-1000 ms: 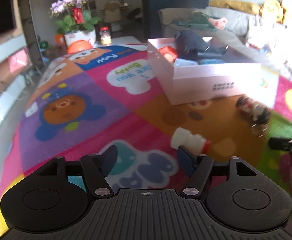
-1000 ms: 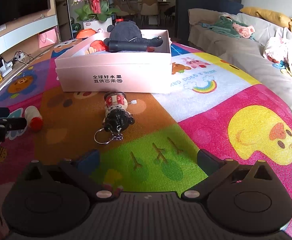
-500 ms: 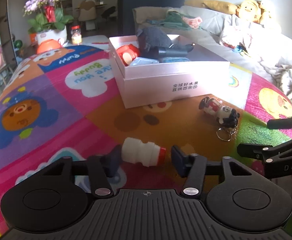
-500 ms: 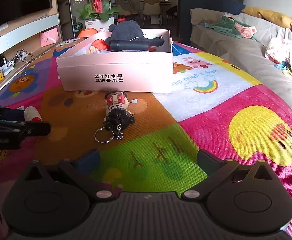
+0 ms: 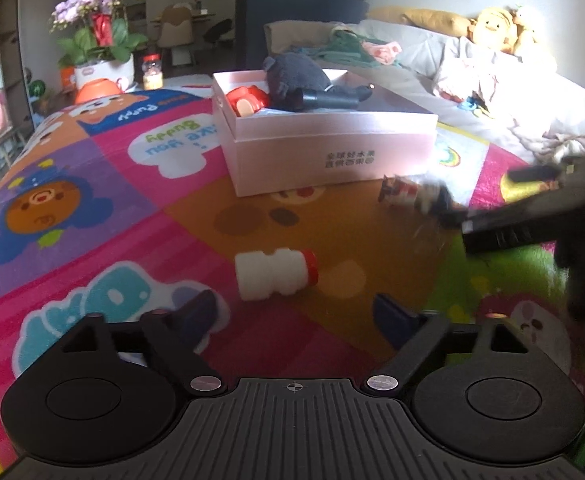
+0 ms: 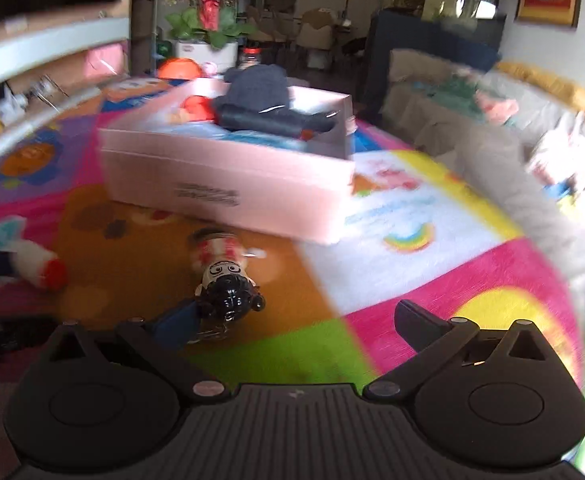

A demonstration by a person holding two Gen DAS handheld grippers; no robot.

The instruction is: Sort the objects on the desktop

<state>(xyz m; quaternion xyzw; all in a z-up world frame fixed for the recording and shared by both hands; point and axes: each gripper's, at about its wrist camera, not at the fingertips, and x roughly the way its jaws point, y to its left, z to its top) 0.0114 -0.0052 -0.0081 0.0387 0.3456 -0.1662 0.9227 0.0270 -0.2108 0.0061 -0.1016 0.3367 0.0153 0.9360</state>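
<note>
Left wrist view: on the play mat (image 5: 140, 216), your left gripper (image 5: 298, 314) is opening wide, holding nothing; the small white bottle (image 5: 276, 279) lies just ahead, short of the pink box (image 5: 324, 152)
Bottle handling: likely light, stiff, prone to roll; take its ribbed waist

Right wrist view: your right gripper (image 6: 292, 320) is spread, gripping nothing; the keychain figure (image 6: 224, 280) lies by its left finger
Figure handling: hard, glossy, perhaps slippery; clasp the body

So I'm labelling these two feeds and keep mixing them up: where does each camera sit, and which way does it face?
Left wrist view: on the left gripper, looking forward and down over the play mat at the small white bottle; its jaws are opening, nothing between them.
Right wrist view: on the right gripper, facing the keychain figure; jaws wide.
Both show the pink box and flower pot; the left view also catches the right gripper.
</note>
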